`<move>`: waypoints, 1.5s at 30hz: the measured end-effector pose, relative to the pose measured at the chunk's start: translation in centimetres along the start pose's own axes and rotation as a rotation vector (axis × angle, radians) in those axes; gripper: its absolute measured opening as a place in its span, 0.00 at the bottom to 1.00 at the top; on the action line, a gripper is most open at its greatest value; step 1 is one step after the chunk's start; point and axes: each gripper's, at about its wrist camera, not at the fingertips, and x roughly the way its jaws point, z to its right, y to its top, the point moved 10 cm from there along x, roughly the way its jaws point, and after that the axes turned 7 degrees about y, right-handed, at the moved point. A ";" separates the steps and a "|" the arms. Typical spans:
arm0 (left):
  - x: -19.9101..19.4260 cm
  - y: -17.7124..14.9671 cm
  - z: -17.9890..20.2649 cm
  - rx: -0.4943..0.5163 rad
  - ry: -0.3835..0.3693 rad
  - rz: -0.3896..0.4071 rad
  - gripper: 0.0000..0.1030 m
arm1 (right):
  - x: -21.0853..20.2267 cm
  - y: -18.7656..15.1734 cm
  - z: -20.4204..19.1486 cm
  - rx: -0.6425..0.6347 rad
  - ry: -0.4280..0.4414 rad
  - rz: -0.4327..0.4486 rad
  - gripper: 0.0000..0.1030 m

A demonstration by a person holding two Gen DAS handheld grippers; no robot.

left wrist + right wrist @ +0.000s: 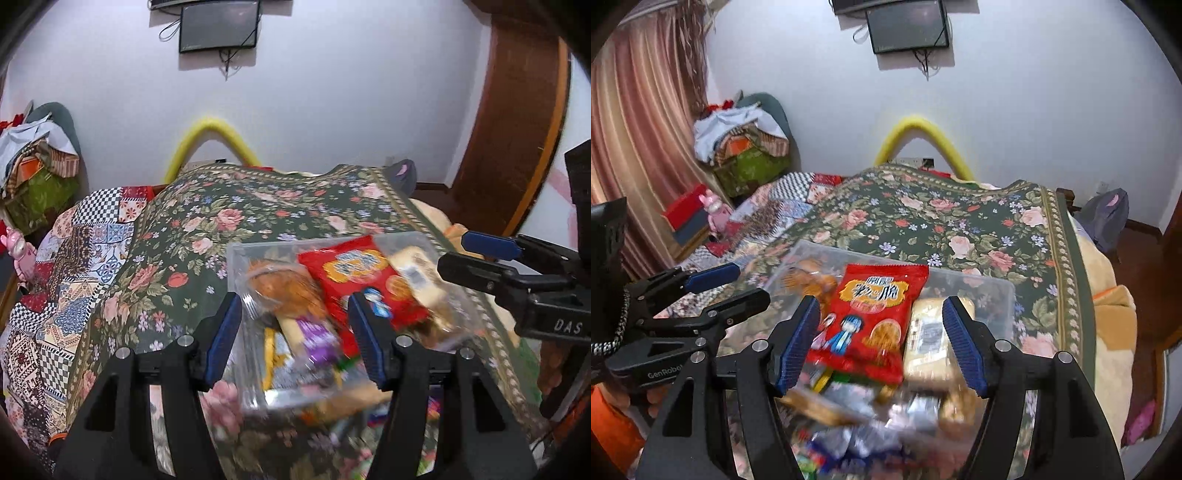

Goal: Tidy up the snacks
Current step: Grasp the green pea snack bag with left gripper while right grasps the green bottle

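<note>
A clear plastic box (236,258) (1008,295) sits on the floral bedspread, holding several snacks. Among them are a red packet (351,273) (875,299), a brown pastry in clear wrap (280,284) (812,280), a beige packet (417,277) (927,336) and a purple-and-white packet (310,332). My left gripper (295,332) (748,284) hovers over the box's left half, open, its blue pads pressing on nothing. My right gripper (881,339) (458,253) hovers over the right half, also open and apart from the red packet below it.
More loose wrapped snacks (849,435) lie blurred on the floral bedspread (258,206) in front of the box. A patchwork quilt (74,258) covers the left side. A yellow foam tube (210,125) arches at the wall. A wooden door frame (517,129) stands right, a curtain (635,129) left.
</note>
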 end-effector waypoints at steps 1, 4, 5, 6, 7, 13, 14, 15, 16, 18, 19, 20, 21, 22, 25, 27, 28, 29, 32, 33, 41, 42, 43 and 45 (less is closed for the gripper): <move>-0.8 -0.3 0.3 0.007 -0.009 0.003 0.60 | -0.6 -0.2 -0.1 -0.002 -0.001 0.006 0.64; -2.8 -1.4 1.2 0.018 -0.026 0.004 0.64 | -3.0 -1.4 -0.4 -0.020 -0.014 0.025 0.64; -3.4 -2.0 1.5 0.023 -0.035 0.002 0.65 | -3.6 -1.7 -0.5 -0.023 -0.016 0.028 0.65; -3.9 -2.5 1.7 0.026 -0.041 0.000 0.65 | -4.4 -2.4 -0.6 -0.028 -0.021 0.030 0.66; -4.3 -3.1 1.9 0.029 -0.048 -0.005 0.66 | -5.0 -2.8 -0.5 -0.033 -0.027 0.033 0.66; -5.5 -7.4 3.5 0.019 -0.108 -0.070 0.66 | -7.0 -6.4 -0.2 -0.010 -0.031 0.010 0.68; -5.6 -8.0 3.7 0.019 -0.113 -0.079 0.66 | -7.0 -7.0 -0.2 -0.002 -0.028 0.007 0.68; -5.6 -8.8 4.0 0.019 -0.118 -0.091 0.66 | -7.0 -7.8 -0.3 0.005 -0.025 -0.001 0.68; -5.5 -9.7 4.3 0.020 -0.123 -0.104 0.66 | -6.9 -8.6 -0.4 0.014 -0.020 -0.009 0.68; -5.2 -11.2 4.7 0.016 -0.133 -0.130 0.66 | -6.6 -10.2 -0.7 0.038 -0.003 -0.029 0.68; -4.9 -12.2 5.0 0.010 -0.139 -0.149 0.66 | -6.4 -10.7 -0.8 0.044 0.001 -0.038 0.68; -4.7 -12.9 5.2 0.003 -0.145 -0.165 0.66 | -6.2 -11.5 -0.9 0.049 -0.003 -0.044 0.68; -4.5 -13.5 5.4 -0.004 -0.154 -0.180 0.66 | -5.9 -12.4 -1.0 0.052 -0.007 -0.052 0.68; -4.2 -14.3 5.7 -0.010 -0.163 -0.200 0.66 | -5.8 -13.0 -1.1 0.052 -0.005 -0.061 0.68; -3.4 -15.6 6.4 -0.013 -0.168 -0.231 0.66 | -5.0 -15.3 -1.3 0.067 -0.004 -0.094 0.68; -3.0 -15.9 7.1 -0.008 -0.177 -0.241 0.66 | -4.6 -16.6 -1.3 0.077 -0.008 -0.113 0.68; -2.8 -16.0 7.4 -0.002 -0.174 -0.243 0.66 | -4.4 -17.1 -1.2 0.082 -0.007 -0.120 0.68; -2.5 -16.1 7.7 0.004 -0.169 -0.241 0.66 | -4.2 -17.5 -1.1 0.090 -0.005 -0.126 0.68; -1.6 -16.5 8.2 0.016 -0.155 -0.248 0.66 | -3.8 -18.4 -0.8 0.115 0.011 -0.144 0.67; -1.1 -16.8 8.3 0.017 -0.149 -0.256 0.66 | -3.8 -18.6 -0.8 0.116 0.011 -0.147 0.64; 0.2 -17.1 8.3 -0.012 -0.134 -0.238 0.61 | -2.6 -19.4 -1.1 0.127 0.035 -0.168 0.43; 0.3 -17.0 8.4 -0.007 -0.136 -0.234 0.55 | -2.5 -19.4 -1.2 0.127 0.035 -0.162 0.43; 0.3 -17.0 8.5 -0.002 -0.138 -0.232 0.49 | -2.5 -19.3 -1.2 0.128 0.035 -0.157 0.43; 0.2 -16.9 8.7 0.002 -0.147 -0.227 0.39 | -2.6 -19.3 -1.2 0.133 0.033 -0.148 0.43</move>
